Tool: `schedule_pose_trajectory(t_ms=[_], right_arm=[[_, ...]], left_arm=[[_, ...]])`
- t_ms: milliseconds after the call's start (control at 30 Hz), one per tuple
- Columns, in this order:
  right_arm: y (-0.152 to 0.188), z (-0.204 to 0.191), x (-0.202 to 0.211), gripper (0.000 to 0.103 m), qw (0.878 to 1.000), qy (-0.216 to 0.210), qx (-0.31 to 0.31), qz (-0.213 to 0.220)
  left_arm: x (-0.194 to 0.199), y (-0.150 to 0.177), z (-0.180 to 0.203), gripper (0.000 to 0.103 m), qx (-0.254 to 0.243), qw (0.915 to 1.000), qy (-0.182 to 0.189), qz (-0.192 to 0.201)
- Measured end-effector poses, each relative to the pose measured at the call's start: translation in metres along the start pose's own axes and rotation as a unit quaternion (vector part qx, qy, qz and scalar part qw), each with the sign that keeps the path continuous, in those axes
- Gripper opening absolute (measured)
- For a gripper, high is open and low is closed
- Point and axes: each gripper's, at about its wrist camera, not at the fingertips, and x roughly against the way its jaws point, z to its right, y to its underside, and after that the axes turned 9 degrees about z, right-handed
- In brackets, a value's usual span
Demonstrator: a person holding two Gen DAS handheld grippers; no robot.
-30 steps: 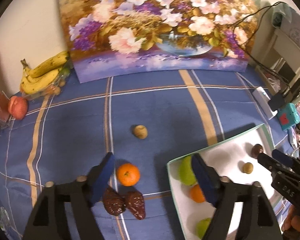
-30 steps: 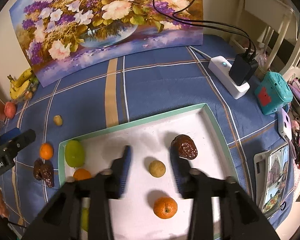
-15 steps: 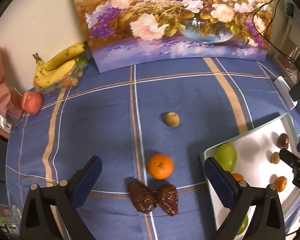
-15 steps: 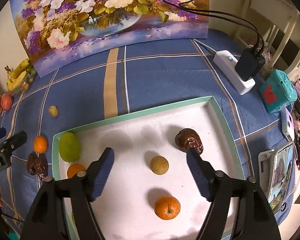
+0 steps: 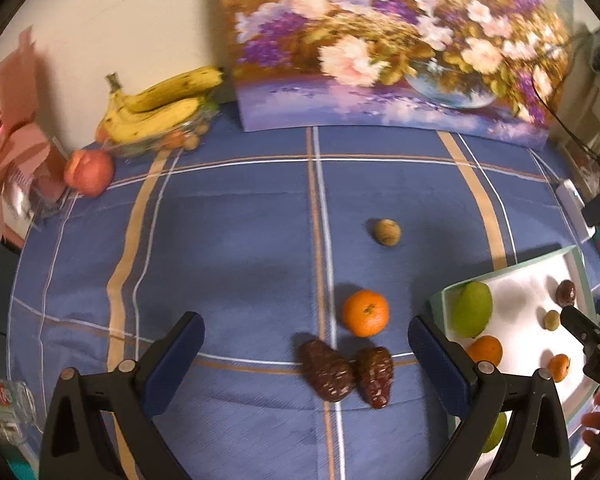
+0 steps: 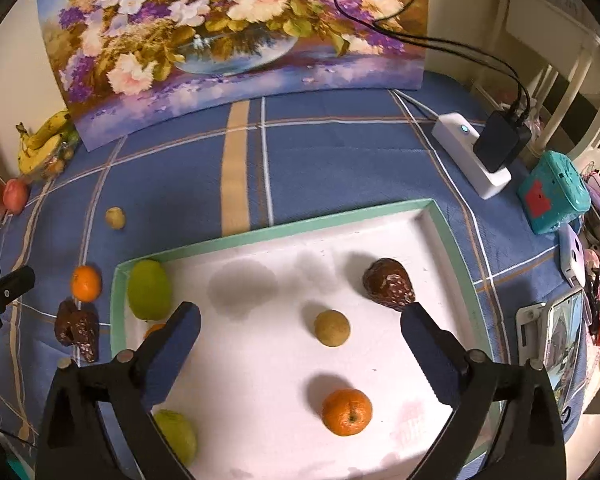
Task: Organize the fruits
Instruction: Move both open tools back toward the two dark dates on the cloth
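Left wrist view: the left gripper [image 5: 306, 356] is seen with its jaws spread to full width and nothing held. Two dark dates [image 5: 346, 372] lie side by side on the blue checked worktop [image 5: 228, 248], between the two fingers and slightly right of centre. Their long axes run roughly along the line of sight, leaning a little to the left at the far end. A loose orange [image 5: 365, 313] sits just beyond them, and a small brown fruit [image 5: 386, 232] is found farther off. The tray [image 5: 444, 300] lies to the right, with a green fruit [image 5: 472, 309] in its near-left corner.

Right wrist view: the right gripper [image 6: 300, 342] is over the tray [image 6: 284, 228], its jaws opening and nothing pressed between the pads. A small round fruit [image 6: 332, 328] rests in the gap between the fingers, untouched. A date [image 6: 388, 285] and an orange [image 6: 347, 406] are also noted inside the tray. The loose dates [image 6: 77, 330] are seen outside the tray's left wall.

Assessment: the loose dates are judged nearer to the left gripper, which is already set astride them. A descent with little sideways correction is considered sufficient; the two dates touch, so taking one alone may disturb the other.
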Motion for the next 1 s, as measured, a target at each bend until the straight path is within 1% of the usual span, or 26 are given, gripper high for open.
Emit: schedule_pose_trajectory(t_ms=[133, 267, 433, 533, 733, 900, 1000], right_arm=[[0.000, -0.009, 0.008, 0.100, 1.000, -0.010, -0.003, 0.017], [0.002, -0.018, 0.010, 0.100, 1.000, -0.017, -0.004, 0.020], [0.005, -0.042, 0.008, 0.100, 0.999, -0.014, 0.041, 0.020], [0.007, -0.056, 0.008, 0.100, 0.998, -0.036, 0.044, 0.025], [0.011, -0.094, 0.005, 0.100, 0.995, -0.073, 0.062, 0.019], [0.016, -0.123, 0.003, 0.100, 0.992, -0.110, 0.067, 0.014], [0.018, -0.133, 0.001, 0.100, 0.990, -0.121, 0.067, 0.008]], left_arm=[[0.006, 0.005, -0.027, 0.103, 0.038, 0.9993, 0.001, 0.006], [0.011, 0.011, -0.049, 0.103, 0.071, 0.9974, 0.001, 0.012], [0.016, 0.019, -0.077, 0.103, 0.118, 0.9928, 0.004, 0.019], [0.018, 0.023, -0.087, 0.103, 0.134, 0.9907, 0.003, 0.026], [0.022, 0.028, -0.104, 0.103, 0.156, 0.9871, 0.010, 0.035], [0.021, 0.031, -0.112, 0.103, 0.172, 0.9842, 0.019, 0.036], [0.016, 0.034, -0.117, 0.103, 0.193, 0.9804, 0.032, 0.026]])
